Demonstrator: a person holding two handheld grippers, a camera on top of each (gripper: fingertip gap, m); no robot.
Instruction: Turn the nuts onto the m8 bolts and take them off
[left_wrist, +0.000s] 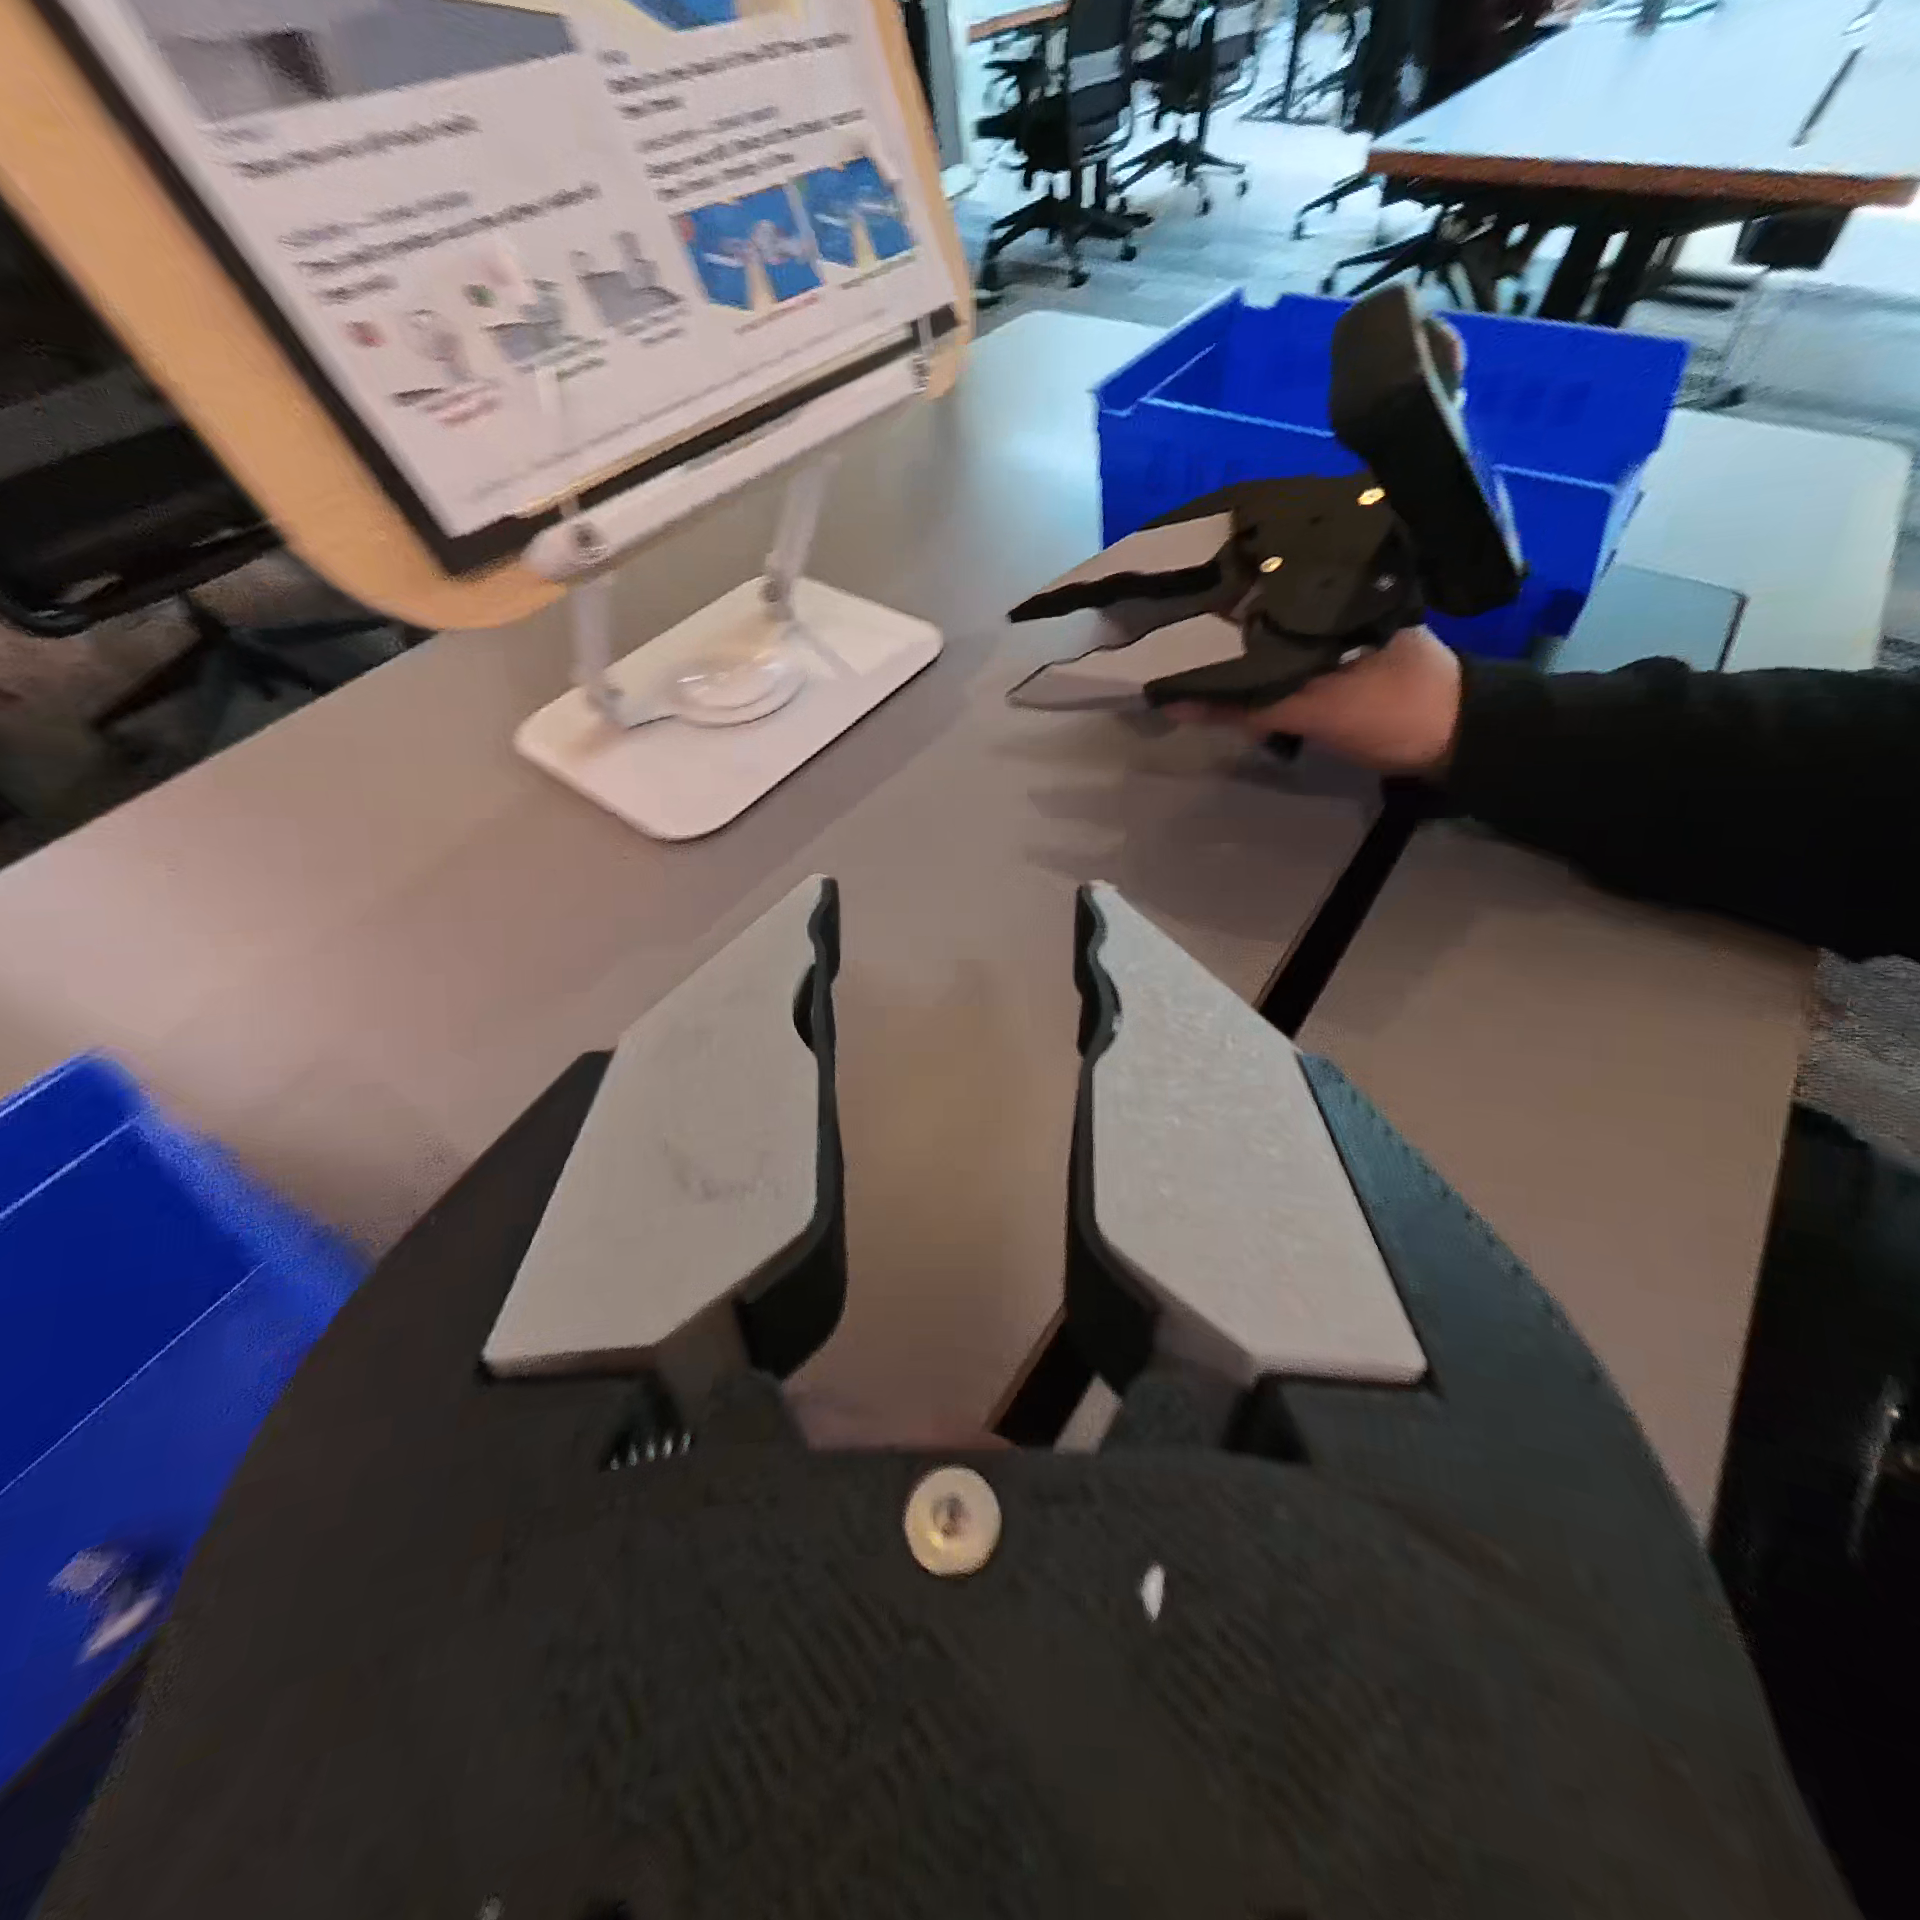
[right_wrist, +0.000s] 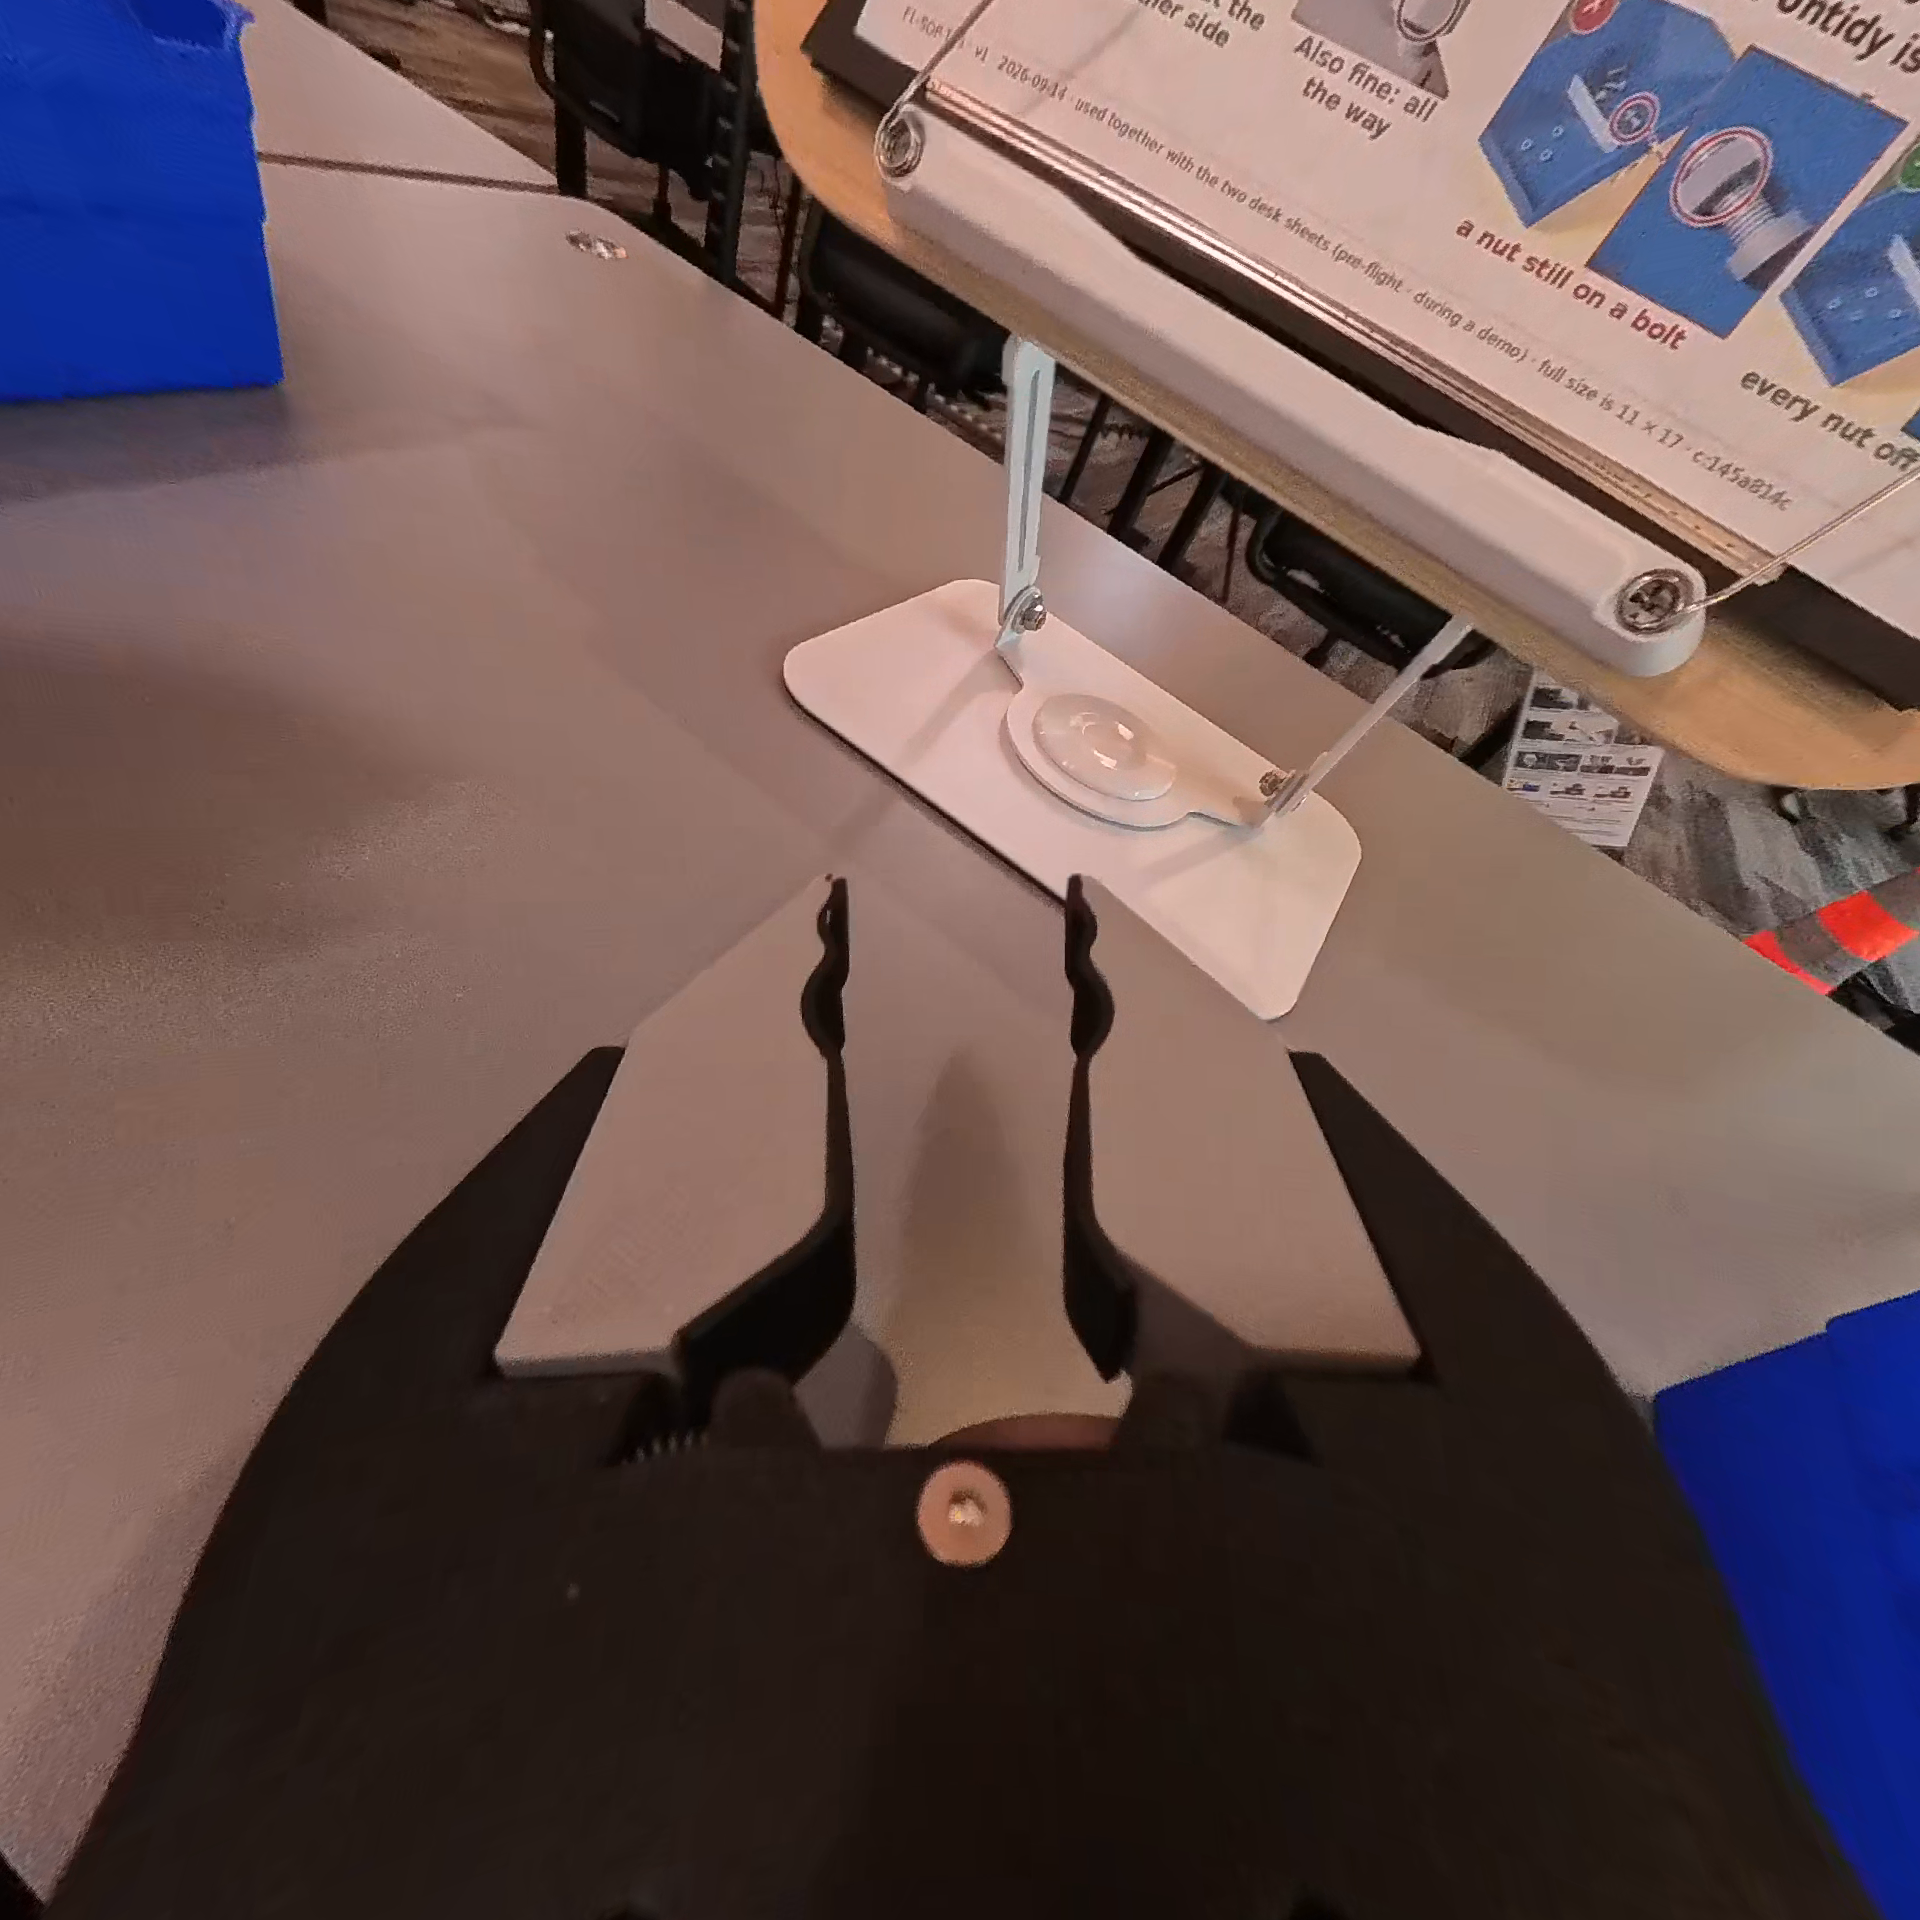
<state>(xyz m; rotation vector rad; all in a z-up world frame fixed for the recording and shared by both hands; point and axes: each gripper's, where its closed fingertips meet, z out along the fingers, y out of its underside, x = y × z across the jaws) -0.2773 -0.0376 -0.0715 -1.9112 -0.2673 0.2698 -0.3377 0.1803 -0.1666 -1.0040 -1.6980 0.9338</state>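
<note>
No nuts or bolts show in either view. My left gripper (left_wrist: 954, 896) is open and empty, held above the grey table (left_wrist: 364, 883). My right gripper (right_wrist: 954, 891) is open and empty, low over the table (right_wrist: 416, 727), pointing at the white base of a stand. The right gripper also shows in the left wrist view (left_wrist: 1023, 657), held in a hand with a dark sleeve, its jaws apart just above the table. A blue bin (left_wrist: 1247, 416) stands behind it. Another blue bin (left_wrist: 125, 1299) is at my lower left.
A document stand with a white base (left_wrist: 727, 707) holds a tilted wooden board with a printed sheet (left_wrist: 540, 239); it also shows in the right wrist view (right_wrist: 1081, 790). Blue bins sit at the far left (right_wrist: 114, 208) and lower right (right_wrist: 1808, 1558). Office chairs and tables stand behind. My right fingertips sit around 25 cm from my left ones.
</note>
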